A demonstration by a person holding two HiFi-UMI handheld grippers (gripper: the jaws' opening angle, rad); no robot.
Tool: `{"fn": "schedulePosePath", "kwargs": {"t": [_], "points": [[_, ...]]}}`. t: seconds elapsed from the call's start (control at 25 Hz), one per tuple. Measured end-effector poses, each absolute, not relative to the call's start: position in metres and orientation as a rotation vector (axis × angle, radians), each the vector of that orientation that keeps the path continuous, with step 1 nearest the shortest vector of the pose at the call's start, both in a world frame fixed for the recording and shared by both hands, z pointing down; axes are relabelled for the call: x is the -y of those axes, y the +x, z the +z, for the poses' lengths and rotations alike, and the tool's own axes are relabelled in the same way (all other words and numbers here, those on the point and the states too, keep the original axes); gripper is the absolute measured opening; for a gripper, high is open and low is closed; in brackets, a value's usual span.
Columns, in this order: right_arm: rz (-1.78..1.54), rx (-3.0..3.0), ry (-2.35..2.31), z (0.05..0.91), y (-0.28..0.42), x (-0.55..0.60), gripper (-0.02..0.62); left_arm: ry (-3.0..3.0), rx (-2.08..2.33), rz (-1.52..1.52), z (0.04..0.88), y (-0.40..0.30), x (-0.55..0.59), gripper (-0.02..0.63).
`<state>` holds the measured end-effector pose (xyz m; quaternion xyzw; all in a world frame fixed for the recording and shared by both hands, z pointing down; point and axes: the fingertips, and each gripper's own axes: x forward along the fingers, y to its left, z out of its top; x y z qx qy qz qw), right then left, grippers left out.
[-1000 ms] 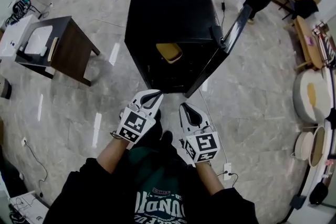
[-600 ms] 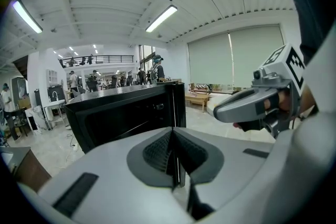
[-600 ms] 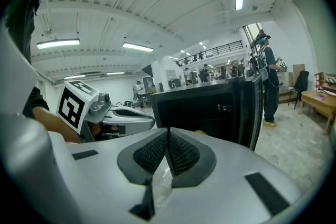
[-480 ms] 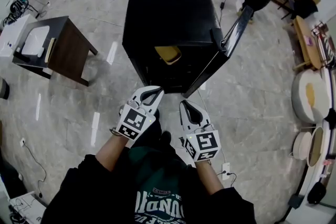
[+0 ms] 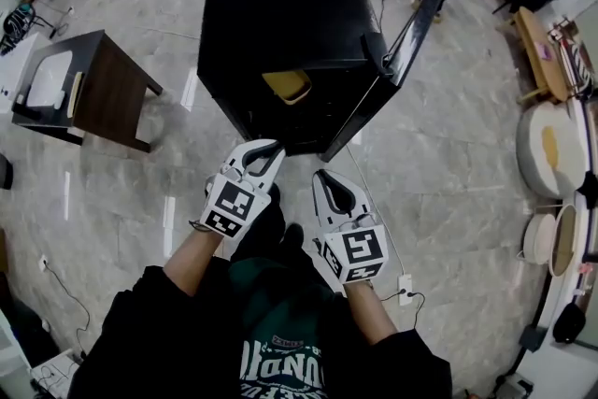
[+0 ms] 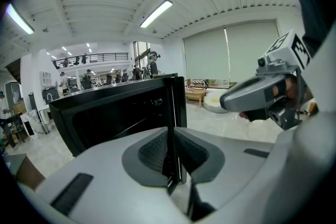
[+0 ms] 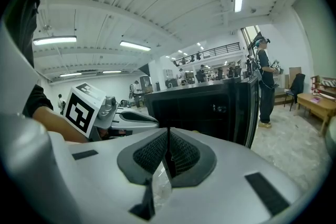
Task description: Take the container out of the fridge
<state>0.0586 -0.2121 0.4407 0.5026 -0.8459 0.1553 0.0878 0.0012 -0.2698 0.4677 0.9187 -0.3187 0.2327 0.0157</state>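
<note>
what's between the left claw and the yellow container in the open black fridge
In the head view, nothing blocks it: between the shut left claw and the yellow container shows only the black fridge's dark open interior.

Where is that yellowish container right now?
In the head view, the yellowish container sits inside the open black fridge, left of its swung-out door.

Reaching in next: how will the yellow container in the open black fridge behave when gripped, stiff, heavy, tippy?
The yellow container looks like a shallow rimmed tub: probably stiff and light. It sits near the front inside the black fridge, seemingly tilted, so a nudge might tip it. Contents are not visible.
</note>
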Motion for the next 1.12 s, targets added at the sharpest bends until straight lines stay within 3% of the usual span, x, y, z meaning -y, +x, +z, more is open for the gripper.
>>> {"fn": "schedulePosePath", "kwargs": {"t": [0.16, 1.12], "points": [[0.441, 2.498, 1.503, 0.442, 0.062, 0.21, 0.037, 2.884, 0.929, 0.771, 0.479, 0.008, 0.275, 0.084], [0.516, 2.374, 1.597, 0.478, 0.088, 0.226, 0.037, 2.917, 0.774, 1.079, 0.542, 0.027, 0.332, 0.124]]}}
